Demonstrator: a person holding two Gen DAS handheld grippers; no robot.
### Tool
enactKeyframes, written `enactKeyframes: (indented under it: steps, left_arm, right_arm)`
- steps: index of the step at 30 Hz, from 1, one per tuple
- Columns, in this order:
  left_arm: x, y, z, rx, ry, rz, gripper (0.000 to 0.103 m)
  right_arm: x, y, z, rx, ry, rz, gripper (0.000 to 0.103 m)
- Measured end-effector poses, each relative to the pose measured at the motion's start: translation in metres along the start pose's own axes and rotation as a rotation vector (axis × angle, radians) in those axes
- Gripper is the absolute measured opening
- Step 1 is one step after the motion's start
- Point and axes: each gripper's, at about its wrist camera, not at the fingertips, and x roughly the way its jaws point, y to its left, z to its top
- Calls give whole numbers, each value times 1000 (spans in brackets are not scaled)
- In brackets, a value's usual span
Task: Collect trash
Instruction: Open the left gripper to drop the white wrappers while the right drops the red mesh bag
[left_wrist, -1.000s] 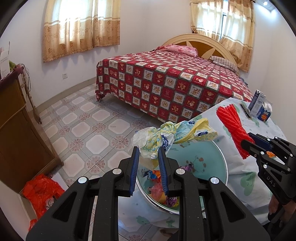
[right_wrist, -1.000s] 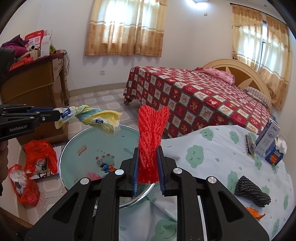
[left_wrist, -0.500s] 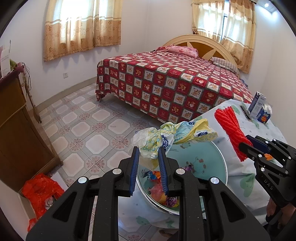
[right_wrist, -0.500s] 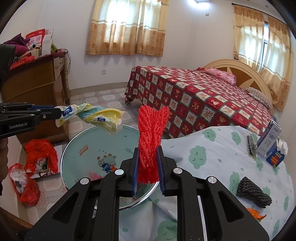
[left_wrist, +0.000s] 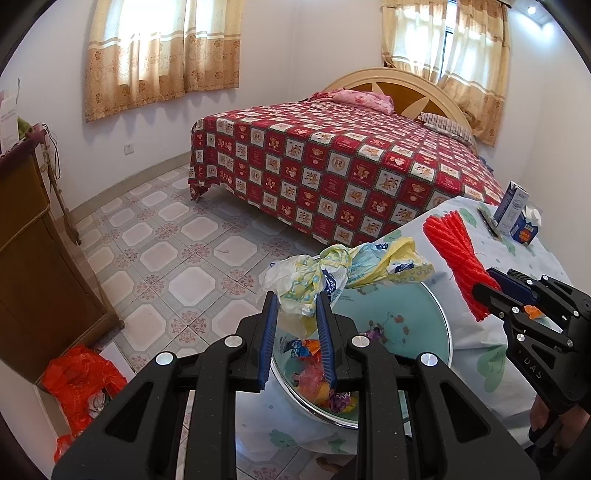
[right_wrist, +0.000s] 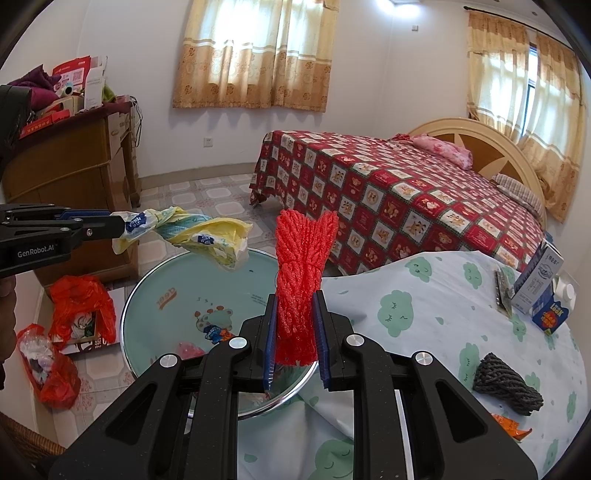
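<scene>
My left gripper (left_wrist: 296, 312) is shut on a twisted yellow and white plastic wrapper (left_wrist: 347, 269) and holds it above a round green basin (left_wrist: 402, 325) with several wrappers inside. The wrapper (right_wrist: 192, 234) and left gripper (right_wrist: 110, 221) also show in the right wrist view, over the basin (right_wrist: 177, 295). My right gripper (right_wrist: 295, 314) is shut on a red foam net (right_wrist: 301, 266), upright at the basin's right rim. In the left wrist view the red foam net (left_wrist: 456, 258) and right gripper (left_wrist: 491, 288) are at the right.
The table has a cloud-print cloth (right_wrist: 424, 306) with a black foam net (right_wrist: 508, 384), an orange wrapper (right_wrist: 511, 430) and cartons (right_wrist: 539, 280). A red checked bed (left_wrist: 343, 162) stands behind. Red bags (right_wrist: 77, 310) and a wooden cabinet (right_wrist: 74, 173) are at the left.
Both grippers keep their hold. The red foam net has shifted slightly left toward the basin; the wrapper hangs in nearly the same place.
</scene>
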Motion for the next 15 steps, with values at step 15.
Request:
enactKeyframes:
  steps: [15]
  left_arm:
    - [10,-39,-16,46,41,-49,46]
  right_arm:
    - [2,-7,-15,21,18,-2,50]
